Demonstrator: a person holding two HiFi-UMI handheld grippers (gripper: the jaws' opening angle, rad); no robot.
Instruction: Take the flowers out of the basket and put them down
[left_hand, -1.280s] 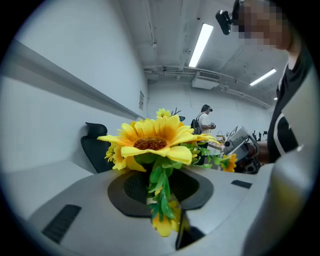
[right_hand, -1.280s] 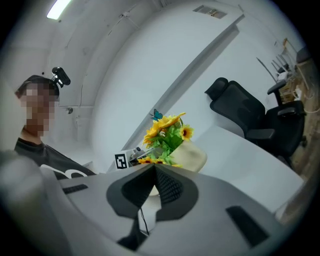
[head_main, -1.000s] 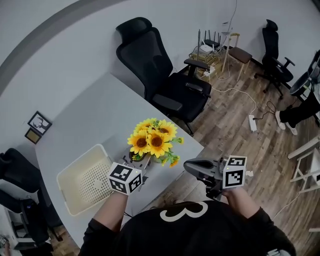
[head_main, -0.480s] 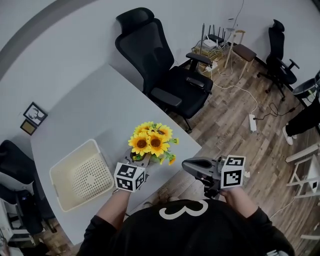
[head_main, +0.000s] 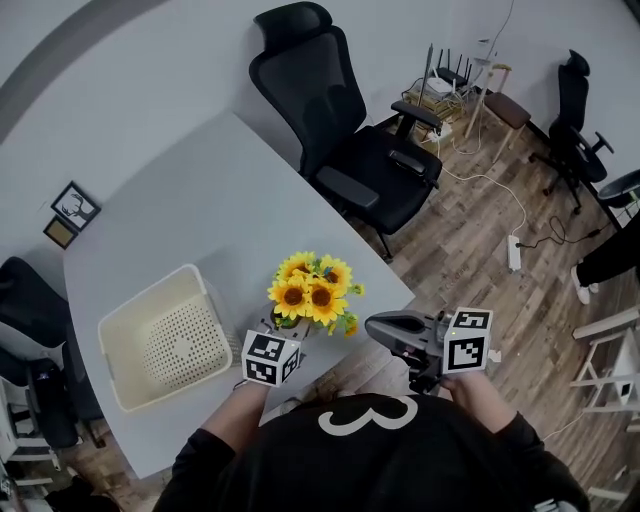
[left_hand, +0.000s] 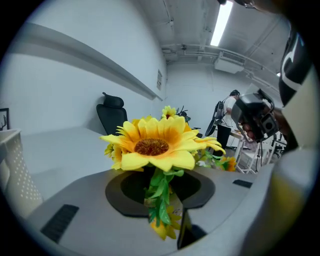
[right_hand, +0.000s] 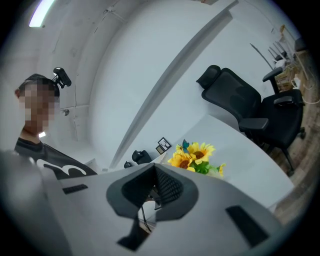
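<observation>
A bunch of yellow sunflowers (head_main: 312, 295) stands upright near the front edge of the white table (head_main: 200, 200), to the right of the cream basket (head_main: 145, 295), which holds nothing. My left gripper (head_main: 285, 325) is at the foot of the bunch with the green stems (left_hand: 159, 205) between its jaws. The jaws are opening, and a dark gap shows beside the stems. My right gripper (head_main: 372, 326) hovers off the table's edge, to the right of the flowers (right_hand: 192, 155), shut and with nothing in it.
A black office chair (head_main: 340, 120) stands behind the table's far right edge. More chairs and cables are on the wooden floor at the right. A small picture frame (head_main: 75, 205) lies at the table's left. The basket's perforated wall (left_hand: 15, 165) is close on my left.
The flowers and my left gripper have come lower and a little nearer, down to the tabletop beside the basket. The right gripper has kept its place.
</observation>
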